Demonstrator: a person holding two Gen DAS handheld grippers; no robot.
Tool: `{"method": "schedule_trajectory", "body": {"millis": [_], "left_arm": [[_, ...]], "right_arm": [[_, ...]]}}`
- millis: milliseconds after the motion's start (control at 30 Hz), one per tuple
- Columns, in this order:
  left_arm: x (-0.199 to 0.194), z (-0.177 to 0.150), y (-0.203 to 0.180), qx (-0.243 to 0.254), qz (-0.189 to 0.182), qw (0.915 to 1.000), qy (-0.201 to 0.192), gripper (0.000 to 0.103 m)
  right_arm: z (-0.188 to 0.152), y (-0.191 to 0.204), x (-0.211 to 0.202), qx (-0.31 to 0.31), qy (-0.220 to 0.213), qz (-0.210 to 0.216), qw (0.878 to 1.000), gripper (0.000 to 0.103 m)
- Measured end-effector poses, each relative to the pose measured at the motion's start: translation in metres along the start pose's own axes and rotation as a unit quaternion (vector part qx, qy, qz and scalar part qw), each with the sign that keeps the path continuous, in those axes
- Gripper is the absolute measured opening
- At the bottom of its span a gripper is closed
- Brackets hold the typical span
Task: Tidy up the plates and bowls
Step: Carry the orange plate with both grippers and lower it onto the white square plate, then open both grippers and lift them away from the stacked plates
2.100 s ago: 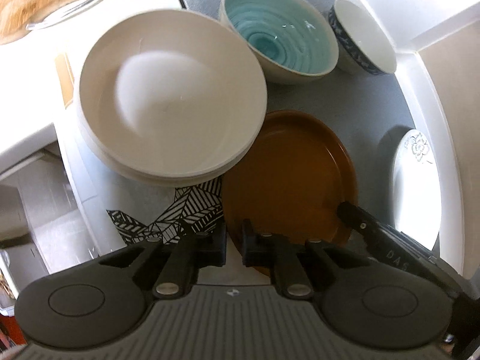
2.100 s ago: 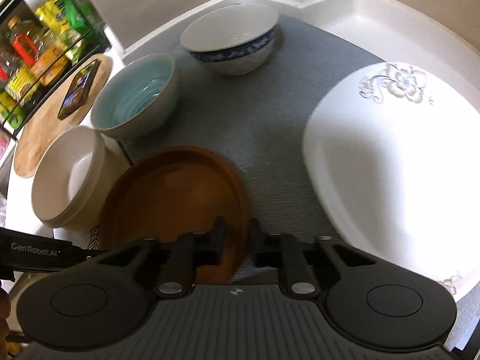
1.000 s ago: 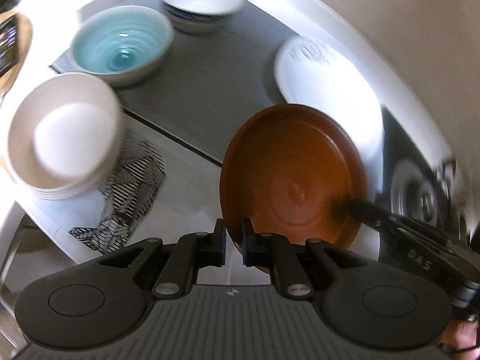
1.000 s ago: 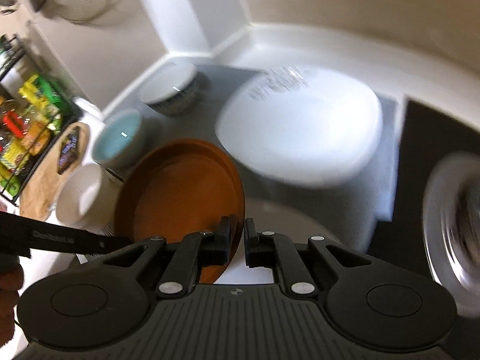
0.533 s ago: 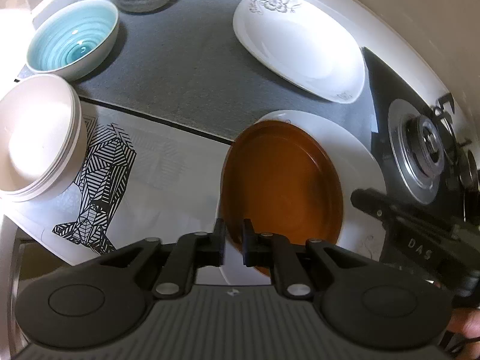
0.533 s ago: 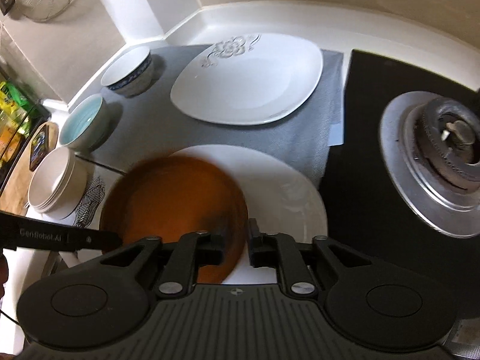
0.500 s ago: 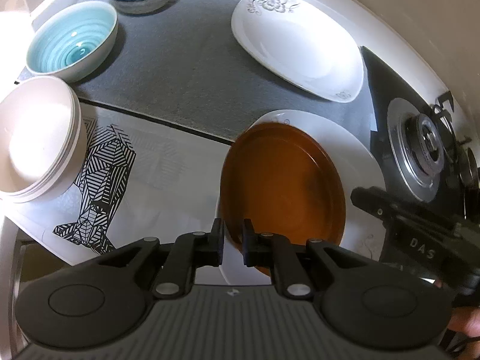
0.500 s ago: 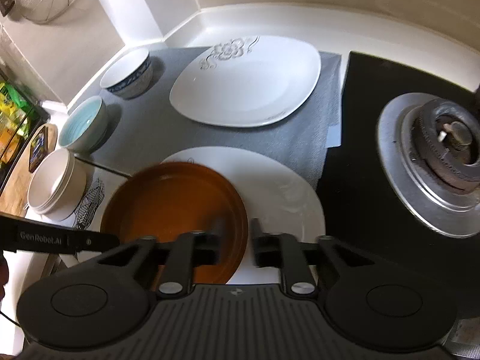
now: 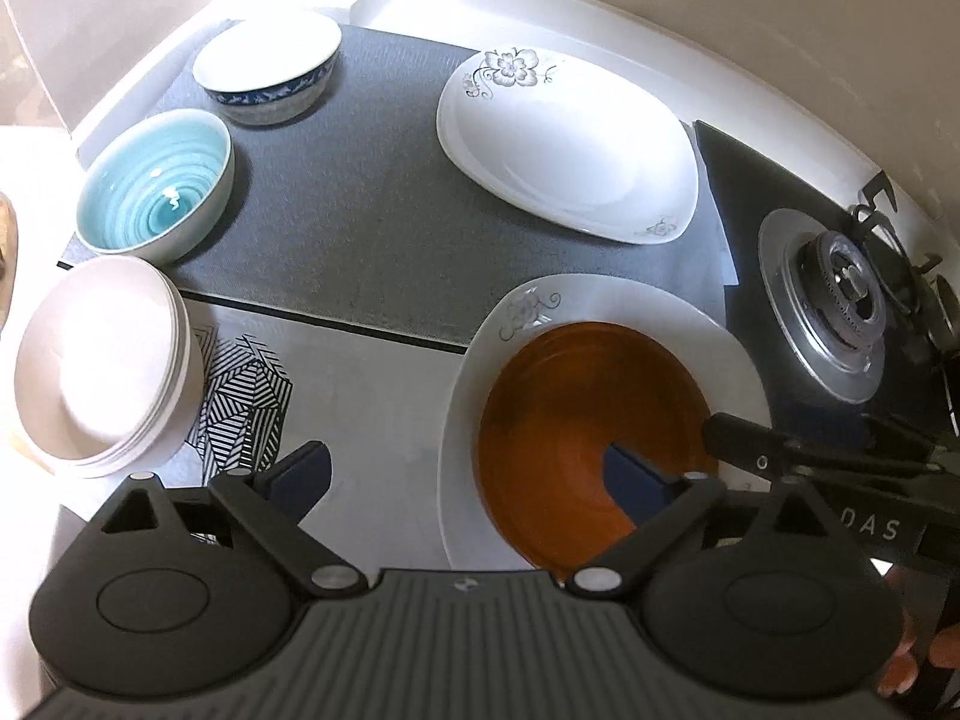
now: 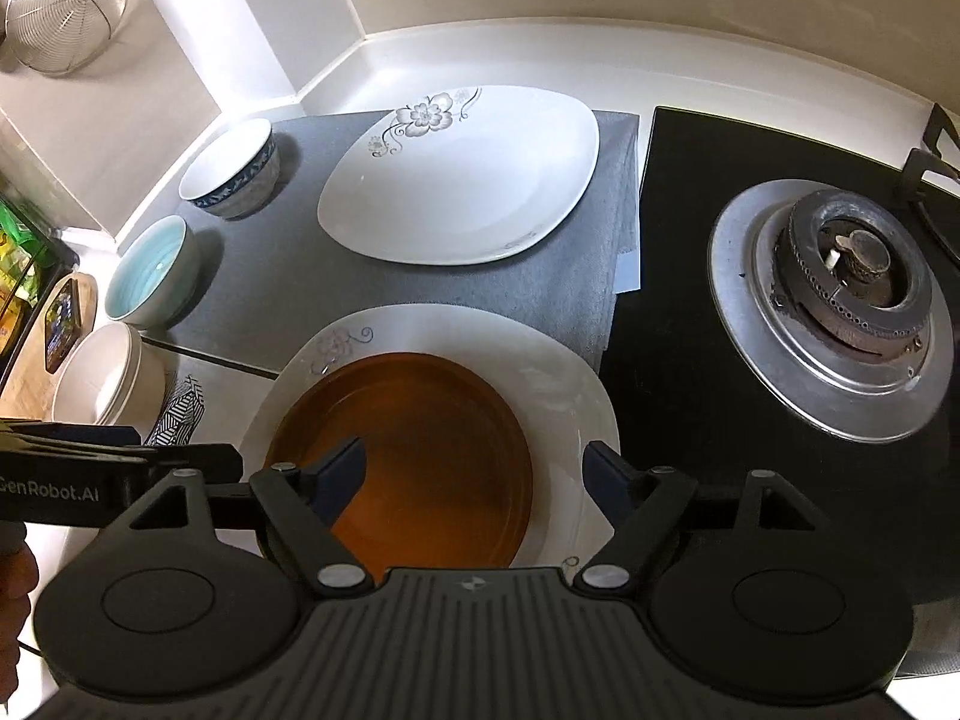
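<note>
Now we had the brown plate sitting flat inside the near white flowered plate, at the counter's front edge just beside the gas burner. Our left gripper had just been opening: jaws wide apart, one pad over the printed mat, the other over the brown plate's floor, with that plate's near rim between them but neither pad pressing on it. Our right gripper had also just been opening: one pad above the brown plate, the other above the white plate's rim, gripping nothing.

Behind, on the grey mat, we saw a second white flowered plate on its own. Along the left side sat the blue-patterned bowl, then the teal bowl, then the stack of cream bowls on the printed mat. A wire strainer hung on the wall in the right wrist view.
</note>
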State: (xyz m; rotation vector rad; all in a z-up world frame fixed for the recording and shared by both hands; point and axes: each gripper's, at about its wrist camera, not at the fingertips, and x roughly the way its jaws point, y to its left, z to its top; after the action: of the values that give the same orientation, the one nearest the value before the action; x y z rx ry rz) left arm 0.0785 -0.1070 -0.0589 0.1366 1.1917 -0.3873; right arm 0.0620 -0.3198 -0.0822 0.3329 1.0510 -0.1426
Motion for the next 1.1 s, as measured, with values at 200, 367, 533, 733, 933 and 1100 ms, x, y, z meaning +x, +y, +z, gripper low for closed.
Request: {"method": "schedule_trajectory", "body": {"millis": [200, 367, 533, 733, 933, 1100], "left_arm": [[-0.001, -0.002, -0.001, 0.009, 0.019, 0.9997, -0.009, 0.103], [-0.001, 0.001, 0.003, 0.005, 0.026, 0.9996, -0.006, 0.103], [-0.002, 0.003, 0.006, 0.005, 0.037, 0.9993, -0.011, 0.103], [-0.003, 0.007, 0.009, 0.001, 0.047, 0.9988, -0.013, 0.103], [-0.004, 0.009, 0.011, -0.005, 0.053, 0.9985, -0.014, 0.103], [-0.004, 0.012, 0.011, -0.011, 0.061, 0.9979, -0.016, 0.103]], "right_arm": [[0.001, 0.006, -0.002, -0.012, 0.011, -0.012, 1.000, 0.087], [0.002, 0.007, -0.001, -0.012, 0.017, 0.001, 1.000, 0.087], [0.005, 0.012, 0.001, -0.017, 0.022, 0.010, 1.000, 0.087], [0.009, 0.015, 0.005, -0.018, 0.031, 0.027, 0.999, 0.087], [0.012, 0.017, 0.008, -0.023, 0.035, 0.036, 0.998, 0.087], [0.014, 0.017, 0.010, -0.028, 0.037, 0.041, 0.998, 0.087]]}}
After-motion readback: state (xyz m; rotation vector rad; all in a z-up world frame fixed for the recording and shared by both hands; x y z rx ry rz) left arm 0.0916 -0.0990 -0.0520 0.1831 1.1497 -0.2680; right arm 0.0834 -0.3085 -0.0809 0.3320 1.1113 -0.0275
